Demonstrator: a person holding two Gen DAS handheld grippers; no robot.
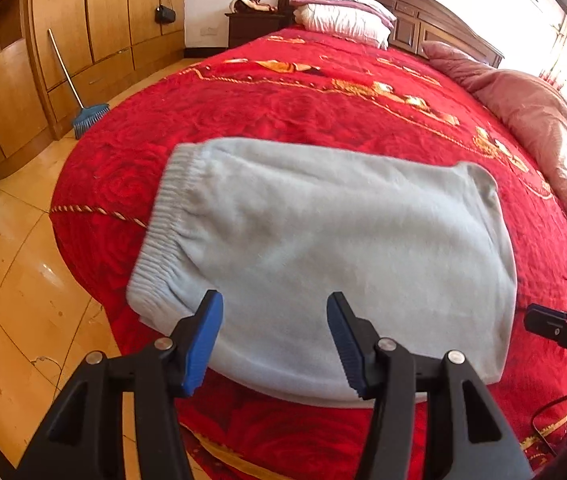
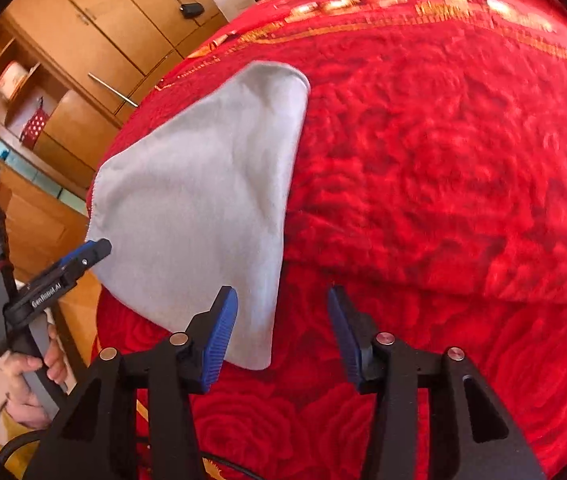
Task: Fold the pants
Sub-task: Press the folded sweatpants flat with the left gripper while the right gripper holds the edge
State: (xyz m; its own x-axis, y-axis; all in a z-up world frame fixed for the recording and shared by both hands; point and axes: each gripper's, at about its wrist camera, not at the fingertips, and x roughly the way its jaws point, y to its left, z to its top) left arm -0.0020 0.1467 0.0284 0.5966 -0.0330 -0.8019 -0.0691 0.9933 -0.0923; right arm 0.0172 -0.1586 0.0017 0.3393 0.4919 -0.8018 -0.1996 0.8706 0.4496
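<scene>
The pale blue fleece pants (image 1: 323, 248) lie folded into a compact rectangle on the red bedspread (image 1: 283, 100), ribbed waistband at the left. My left gripper (image 1: 275, 340) is open and empty, just above the pants' near edge. My right gripper (image 2: 283, 332) is open and empty, over the bedspread (image 2: 443, 200) beside the near right corner of the pants (image 2: 203, 208). The left gripper also shows in the right wrist view (image 2: 87, 256) at the pants' left edge. The right gripper shows at the right edge of the left wrist view (image 1: 555, 326).
White pillows (image 1: 343, 12) and a pink quilt (image 1: 535, 112) lie at the head and far side of the bed. Wooden wardrobes (image 1: 83, 20) and a blue broom (image 1: 87, 118) stand left of the bed on a tiled floor (image 1: 15, 280).
</scene>
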